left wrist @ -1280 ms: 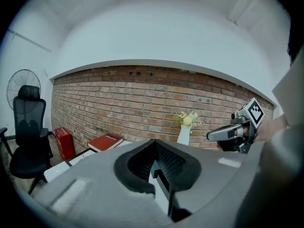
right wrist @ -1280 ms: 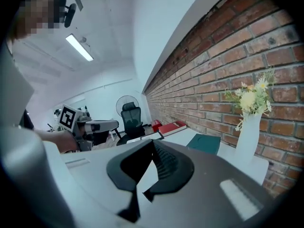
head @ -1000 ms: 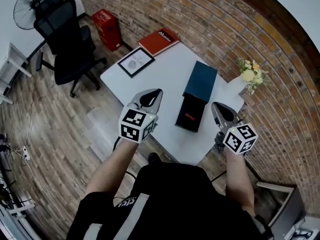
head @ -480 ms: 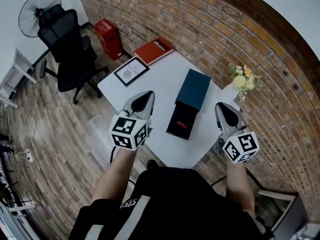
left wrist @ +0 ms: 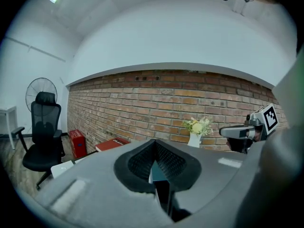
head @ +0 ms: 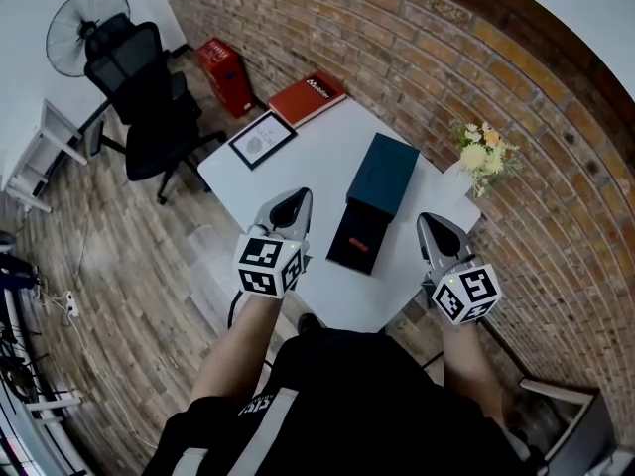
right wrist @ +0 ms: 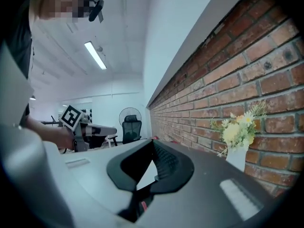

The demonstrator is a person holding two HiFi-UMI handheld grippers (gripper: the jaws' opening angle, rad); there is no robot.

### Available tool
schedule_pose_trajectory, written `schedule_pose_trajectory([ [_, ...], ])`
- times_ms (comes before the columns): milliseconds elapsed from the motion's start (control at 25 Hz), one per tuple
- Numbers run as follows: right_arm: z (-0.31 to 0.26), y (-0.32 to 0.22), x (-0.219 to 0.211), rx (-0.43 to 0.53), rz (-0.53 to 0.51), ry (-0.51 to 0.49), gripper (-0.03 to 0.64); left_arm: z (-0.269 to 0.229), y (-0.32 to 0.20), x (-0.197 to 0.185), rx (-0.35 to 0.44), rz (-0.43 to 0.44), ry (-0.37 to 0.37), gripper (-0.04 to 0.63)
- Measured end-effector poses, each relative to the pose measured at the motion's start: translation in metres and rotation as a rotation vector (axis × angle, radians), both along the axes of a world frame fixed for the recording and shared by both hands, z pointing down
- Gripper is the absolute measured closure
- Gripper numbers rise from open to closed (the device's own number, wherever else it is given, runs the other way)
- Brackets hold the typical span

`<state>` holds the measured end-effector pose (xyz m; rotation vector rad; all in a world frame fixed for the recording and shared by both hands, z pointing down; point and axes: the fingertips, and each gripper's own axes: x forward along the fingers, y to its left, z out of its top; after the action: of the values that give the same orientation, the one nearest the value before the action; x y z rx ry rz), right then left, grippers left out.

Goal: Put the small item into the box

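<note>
Grippers: left gripper (head: 296,202) jaws together, empty; right gripper (head: 430,226) likewise closed on nothing, both hovering at the near side of the white table (head: 298,152) | Item: small red item (head: 358,243) seems to lie inside the open black box (head: 370,216) between them | Progress: placing looks done; teal lid (head: 383,170) not yet on.

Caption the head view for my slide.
Left gripper and right gripper flank a black box showing a red item, teal lid behind it, on a white table.
</note>
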<state>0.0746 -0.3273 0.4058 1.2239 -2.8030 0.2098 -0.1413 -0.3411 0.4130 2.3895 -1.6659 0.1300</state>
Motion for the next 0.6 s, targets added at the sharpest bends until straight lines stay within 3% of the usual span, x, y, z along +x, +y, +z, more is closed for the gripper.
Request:
schedule_pose_trajectory([
  [600, -0.022, 0.001, 0.013, 0.006, 0.019, -0.04, 0.618, -0.017, 0.006, 0.009, 0.026, 0.013, -0.007, 0.589],
])
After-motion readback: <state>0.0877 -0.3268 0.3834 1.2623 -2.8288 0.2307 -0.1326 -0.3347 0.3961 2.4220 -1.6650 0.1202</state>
